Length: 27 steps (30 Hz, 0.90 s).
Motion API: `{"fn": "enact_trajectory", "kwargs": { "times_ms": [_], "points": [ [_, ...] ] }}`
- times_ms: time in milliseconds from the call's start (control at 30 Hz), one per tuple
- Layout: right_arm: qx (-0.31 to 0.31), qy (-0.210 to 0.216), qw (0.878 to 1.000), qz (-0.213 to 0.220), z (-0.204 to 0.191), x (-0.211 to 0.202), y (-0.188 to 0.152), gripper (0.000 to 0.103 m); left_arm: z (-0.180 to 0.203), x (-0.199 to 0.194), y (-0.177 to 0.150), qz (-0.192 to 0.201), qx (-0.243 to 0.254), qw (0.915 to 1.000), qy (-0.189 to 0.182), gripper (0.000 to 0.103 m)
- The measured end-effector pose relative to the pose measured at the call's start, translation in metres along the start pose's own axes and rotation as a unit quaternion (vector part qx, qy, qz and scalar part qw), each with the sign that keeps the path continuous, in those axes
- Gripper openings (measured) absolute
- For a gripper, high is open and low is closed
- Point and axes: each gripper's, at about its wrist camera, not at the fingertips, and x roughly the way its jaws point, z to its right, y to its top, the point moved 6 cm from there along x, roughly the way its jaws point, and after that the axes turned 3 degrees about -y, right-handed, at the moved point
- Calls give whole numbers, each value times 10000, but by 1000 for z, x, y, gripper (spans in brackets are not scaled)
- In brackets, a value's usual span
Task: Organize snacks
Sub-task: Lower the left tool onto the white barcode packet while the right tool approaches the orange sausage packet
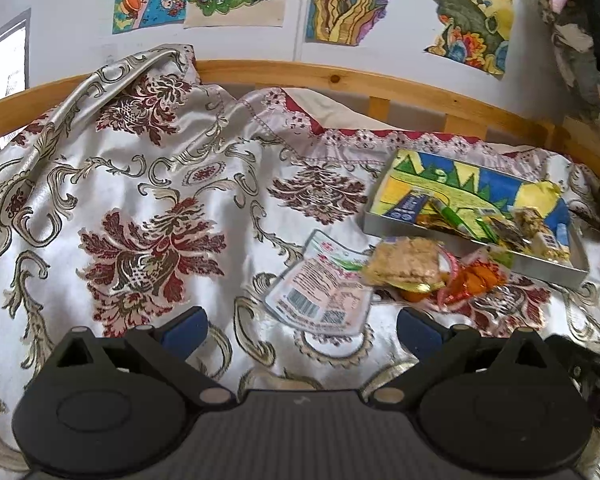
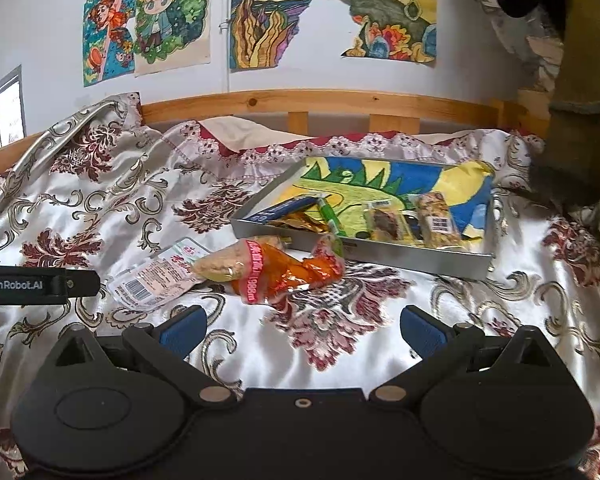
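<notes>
Lying loose on a satin floral bedspread [image 2: 100, 208], just before a shallow metal tray [image 2: 420, 254]: a clear barcoded packet [image 2: 156, 276], a beige crumbly bar [image 2: 216, 266] and an orange-and-red wrapped snack [image 2: 296, 272], touching one another in a small heap. Holding several more wrapped snacks over a colourful drawing inside the tray. Hovering near the heap with jaws spread and empty, left gripper [image 1: 302, 326] and right gripper [image 2: 303, 326]; beyond, a wooden bed rail [image 2: 320, 102] and bright drawings [image 2: 260, 12] on the white wall.
</notes>
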Motion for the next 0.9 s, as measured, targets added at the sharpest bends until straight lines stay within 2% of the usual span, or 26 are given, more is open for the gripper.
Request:
{"fn": "enact_trajectory", "kwargs": {
  "times_ms": [200,333,433,700,900],
  "points": [
    [-40,22,9999,-111,-8,17,-4,102,6,33,7,220,213,9994,133,103],
    [-64,-7,9998,-194,-5,25,-9,102,10,51,14,293,291,9991,-58,103],
    [-70,-11,9995,-299,0,35,-13,102,8,64,13,194,304,9988,-344,103],
    [-161,115,9986,-492,-1,63,-23,102,5,96,6,-124,588,9960,-666,103],
    [-249,226,9982,-502,-6,77,-27,102,0,116,2,-426,235,9944,-936,103]
  ]
}}
